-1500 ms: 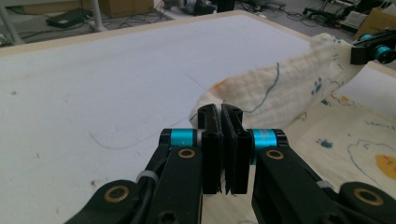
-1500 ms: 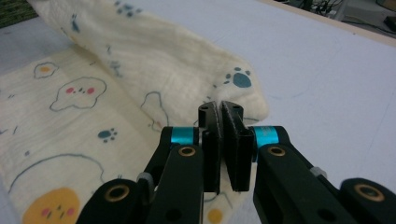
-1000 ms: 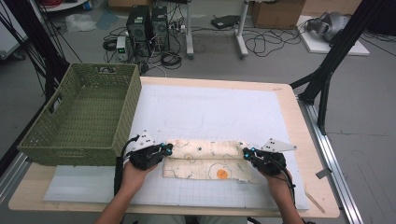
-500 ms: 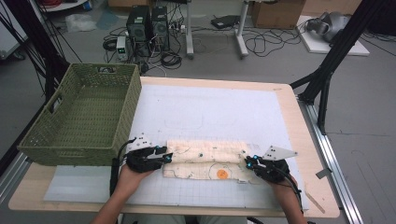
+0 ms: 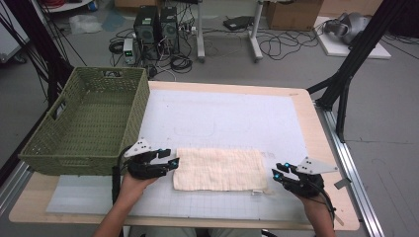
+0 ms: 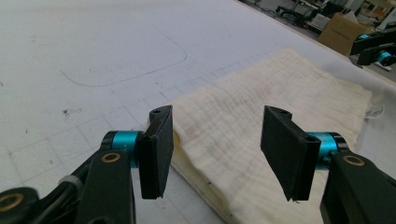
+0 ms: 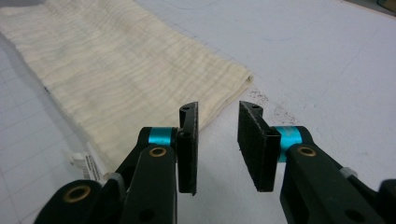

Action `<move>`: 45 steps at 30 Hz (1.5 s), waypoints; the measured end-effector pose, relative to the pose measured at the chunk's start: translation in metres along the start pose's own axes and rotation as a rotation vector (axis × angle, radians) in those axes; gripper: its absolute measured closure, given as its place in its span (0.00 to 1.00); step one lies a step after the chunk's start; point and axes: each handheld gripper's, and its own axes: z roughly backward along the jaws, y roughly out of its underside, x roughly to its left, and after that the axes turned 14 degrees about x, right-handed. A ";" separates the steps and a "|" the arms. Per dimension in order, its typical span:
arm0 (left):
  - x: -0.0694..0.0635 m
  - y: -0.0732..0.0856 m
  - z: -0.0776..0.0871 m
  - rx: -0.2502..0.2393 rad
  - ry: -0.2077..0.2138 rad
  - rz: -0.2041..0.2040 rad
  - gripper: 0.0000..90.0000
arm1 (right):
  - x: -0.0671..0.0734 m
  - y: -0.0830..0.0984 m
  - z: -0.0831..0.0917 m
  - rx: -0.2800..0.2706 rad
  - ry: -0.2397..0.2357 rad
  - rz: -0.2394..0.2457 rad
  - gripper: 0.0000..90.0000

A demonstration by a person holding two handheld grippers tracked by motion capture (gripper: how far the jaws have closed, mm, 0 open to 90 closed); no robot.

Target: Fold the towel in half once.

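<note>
Folded cream cloth of crinkled, ribbed weave, a flat oblong with soft rounded edges, lying on the white gridded mat near the front edge of the pale wooden table, between the two tools. A small white care label poking from its lower right corner. Left gripper, black with teal collars and a grey three-cornered plate on top, resting at the cloth's left end; seen along its own view, flat matte black pads spread wide, having just been opening, the cloth's thick layered edge lying low between them but not pressed by either pad. Right gripper, same build, set just beyond the cloth's right end on bare mat; in its own view, pads parted by a narrow gap, having just been opening, nothing between them, the cloth's rounded corner a little ahead and to the side. Faint pencilled outline of a rounded rectangle on the mat beyond the cloth. Olive-green woven basket, rectangular with slanted walls and a handle slot, standing at the table's left edge, close to the left hand.
</note>
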 end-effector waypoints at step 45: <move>0.016 -0.013 -0.025 0.017 -0.164 0.113 0.49 | -0.003 -0.033 -0.038 0.045 0.063 -0.165 0.49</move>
